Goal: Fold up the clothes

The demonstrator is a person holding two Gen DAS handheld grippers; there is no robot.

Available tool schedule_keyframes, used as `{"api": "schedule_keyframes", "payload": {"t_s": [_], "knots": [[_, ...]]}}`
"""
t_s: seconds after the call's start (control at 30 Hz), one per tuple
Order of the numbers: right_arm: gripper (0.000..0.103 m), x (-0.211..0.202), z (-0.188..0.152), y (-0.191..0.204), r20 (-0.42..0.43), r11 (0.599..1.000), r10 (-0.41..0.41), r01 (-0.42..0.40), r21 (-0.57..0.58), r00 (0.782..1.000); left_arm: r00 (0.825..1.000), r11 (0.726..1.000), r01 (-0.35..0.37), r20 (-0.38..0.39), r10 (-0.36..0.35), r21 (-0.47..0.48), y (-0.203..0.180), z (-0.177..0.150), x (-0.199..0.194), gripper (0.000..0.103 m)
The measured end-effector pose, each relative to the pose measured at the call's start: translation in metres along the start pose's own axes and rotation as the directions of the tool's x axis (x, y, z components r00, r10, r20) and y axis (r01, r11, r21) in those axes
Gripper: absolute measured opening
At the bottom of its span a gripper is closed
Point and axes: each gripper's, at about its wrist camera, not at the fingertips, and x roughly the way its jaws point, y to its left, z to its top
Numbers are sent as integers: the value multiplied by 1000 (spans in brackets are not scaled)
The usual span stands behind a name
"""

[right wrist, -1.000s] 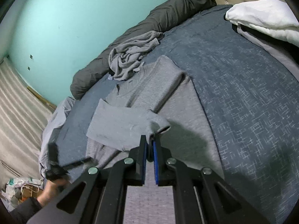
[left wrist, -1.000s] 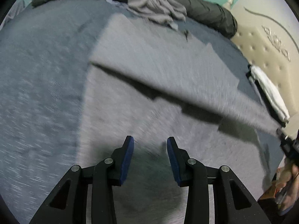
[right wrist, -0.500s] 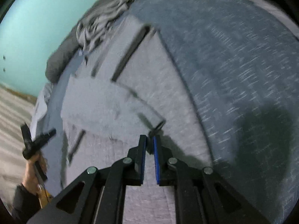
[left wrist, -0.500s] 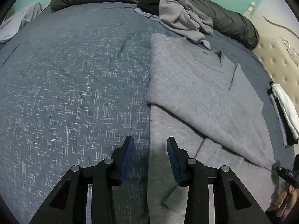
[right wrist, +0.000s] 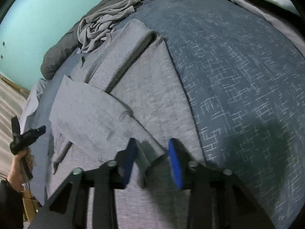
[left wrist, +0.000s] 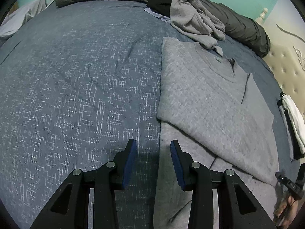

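Left wrist view: grey long-sleeved shirt (left wrist: 205, 99) spread flat on dark blue crosshatch bedspread (left wrist: 76, 87), right of centre. Fine quilted knit, round neckline towards far side, one sleeve folded diagonally across chest, left edge straight and neat. Small patch just below collar, too small to read; no other writing legible anywhere. Left gripper (left wrist: 152, 150) poised over near left edge of shirt, blue-padded fingers (left wrist: 129, 160) moderately apart, nothing between them, one over bedspread, other over grey cloth. Crumpled grey garment (left wrist: 196, 21) lying at far end, touching shirt's collar area, backed by dark rolled duvet (left wrist: 238, 21).

Right wrist view: same shirt (right wrist: 152, 99) seen from its other side, sleeve (right wrist: 95, 118) laid slantwise over body, cuff end reaching down between fingers (right wrist: 175, 164) of right gripper (right wrist: 151, 152). Jaws opening, pads clear of cuff, cloth lying loose between them. Slight motion blur on near fingers. Hand (right wrist: 18, 164) at left edge gripping handle of other tool.
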Motion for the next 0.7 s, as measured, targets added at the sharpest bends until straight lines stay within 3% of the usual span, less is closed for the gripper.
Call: {"api": "schedule_keyframes", "payload": {"t_s": [0.03,0.07,0.13,0.3,0.47,0.7], "knots": [[13,-1,0,-2,3,1000,-1,1,1,1000,1000,1000,-1,2,1,4,0,1,0,40],[6,-2,1,-5,1,1000,1,-1,4,1000,1000,1000,-3,3,3,8,-1,2,0,40],[3,-5,0,-6,-7,1000,12,-12,-11,1000,1000,1000,-6,5,6,10,0,3,0,40],[3,-12,2,-1,15,999,31,-31,-19,999,1000,1000,-9,15,9,-2,5,5,-1,40],[3,-30,11,-3,98,999,-23,26,-37,995,1000,1000,-21,17,21,5,7,6,-2,40],[3,-14,7,-13,44,999,-35,36,-10,998,999,998,26,24,-24,-64,17,9,0,42]]}}
